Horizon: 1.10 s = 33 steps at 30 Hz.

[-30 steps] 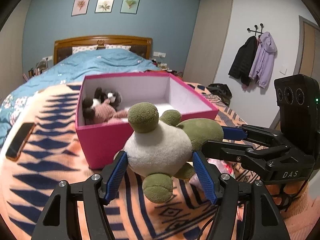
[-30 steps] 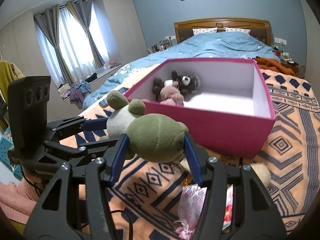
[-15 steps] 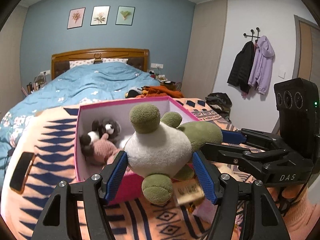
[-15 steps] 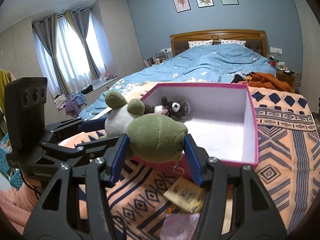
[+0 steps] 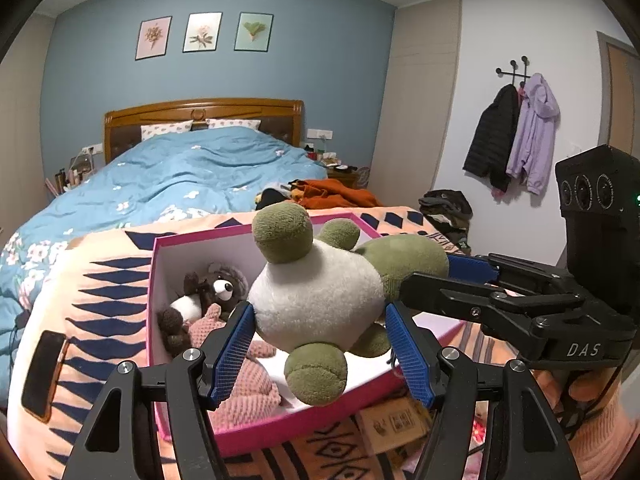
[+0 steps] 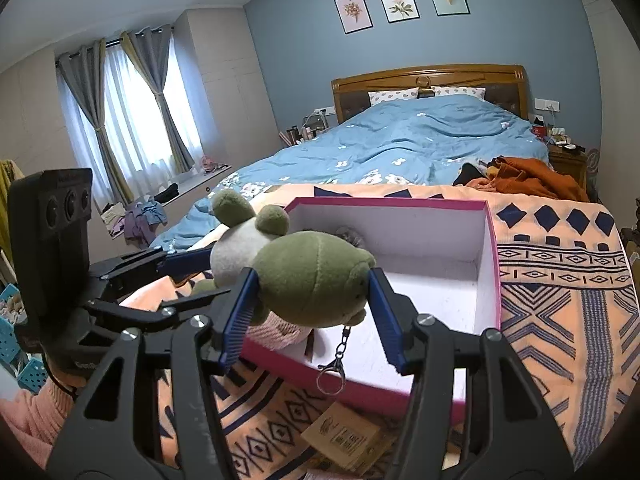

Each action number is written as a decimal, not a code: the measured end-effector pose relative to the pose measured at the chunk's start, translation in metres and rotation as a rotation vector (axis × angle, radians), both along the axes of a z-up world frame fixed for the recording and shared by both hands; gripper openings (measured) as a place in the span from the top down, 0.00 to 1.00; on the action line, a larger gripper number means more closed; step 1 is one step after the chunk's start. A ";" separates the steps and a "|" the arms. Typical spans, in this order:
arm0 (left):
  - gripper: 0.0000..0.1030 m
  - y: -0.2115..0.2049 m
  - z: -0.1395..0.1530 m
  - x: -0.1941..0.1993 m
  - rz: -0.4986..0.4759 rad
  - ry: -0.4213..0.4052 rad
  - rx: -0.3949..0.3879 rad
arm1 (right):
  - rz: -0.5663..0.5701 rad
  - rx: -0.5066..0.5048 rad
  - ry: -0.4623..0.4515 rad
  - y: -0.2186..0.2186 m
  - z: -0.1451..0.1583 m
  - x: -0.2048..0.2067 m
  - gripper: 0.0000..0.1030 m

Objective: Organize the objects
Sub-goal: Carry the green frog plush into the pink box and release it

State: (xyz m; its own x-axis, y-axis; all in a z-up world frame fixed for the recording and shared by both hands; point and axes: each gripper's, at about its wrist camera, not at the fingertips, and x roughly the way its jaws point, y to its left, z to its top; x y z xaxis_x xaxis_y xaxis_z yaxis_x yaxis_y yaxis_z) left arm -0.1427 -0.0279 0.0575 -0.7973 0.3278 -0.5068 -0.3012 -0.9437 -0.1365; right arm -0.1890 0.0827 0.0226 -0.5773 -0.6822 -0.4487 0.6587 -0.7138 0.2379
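My left gripper [image 5: 320, 336] clamps its blue-padded fingers [image 5: 234, 350] on the white belly of the green and white plush frog [image 5: 320, 300], while my right gripper [image 6: 310, 312] grips the frog's green head. The frog hangs between both, above the open pink cardboard box [image 6: 494, 264] on the patterned orange blanket [image 6: 560, 300].

The soft plush turtle [image 5: 316, 300] has an olive-green head and feet and a cream-white belly. The open cardboard box [image 6: 494, 280] is magenta outside, white inside. The woven blanket [image 6: 560, 304], right of frame, is peach with navy diamonds and zigzags. The quilted duvet [image 5: 180, 176] is blue with white flowers.
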 end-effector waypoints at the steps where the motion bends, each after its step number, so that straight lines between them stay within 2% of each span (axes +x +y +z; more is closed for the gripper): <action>1: 0.34 0.000 -0.001 -0.005 -0.001 -0.008 0.005 | -0.001 -0.003 -0.006 0.000 0.000 -0.005 0.43; 12: 0.35 0.005 -0.022 -0.051 0.012 -0.112 0.008 | -0.034 0.004 -0.097 -0.002 -0.017 -0.048 0.43; 18: 0.35 0.002 -0.037 -0.075 0.012 -0.180 0.035 | -0.054 0.012 -0.152 -0.003 -0.030 -0.068 0.43; 22: 0.35 -0.001 -0.048 -0.093 0.058 -0.229 0.040 | -0.105 0.019 -0.189 -0.005 -0.039 -0.082 0.43; 25: 0.35 -0.005 -0.053 -0.094 0.086 -0.234 0.041 | -0.154 0.028 -0.210 -0.005 -0.044 -0.090 0.40; 33: 0.33 -0.009 -0.052 -0.074 0.091 -0.175 0.035 | -0.132 0.038 -0.200 0.001 -0.050 -0.076 0.40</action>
State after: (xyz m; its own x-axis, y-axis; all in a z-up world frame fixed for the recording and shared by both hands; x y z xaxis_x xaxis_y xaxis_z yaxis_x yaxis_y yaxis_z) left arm -0.2166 -0.0372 0.0053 -0.7256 0.2782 -0.6293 -0.1834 -0.9597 -0.2129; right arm -0.2654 0.0836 -0.0276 -0.5571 -0.5872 -0.5872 0.5017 -0.8015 0.3254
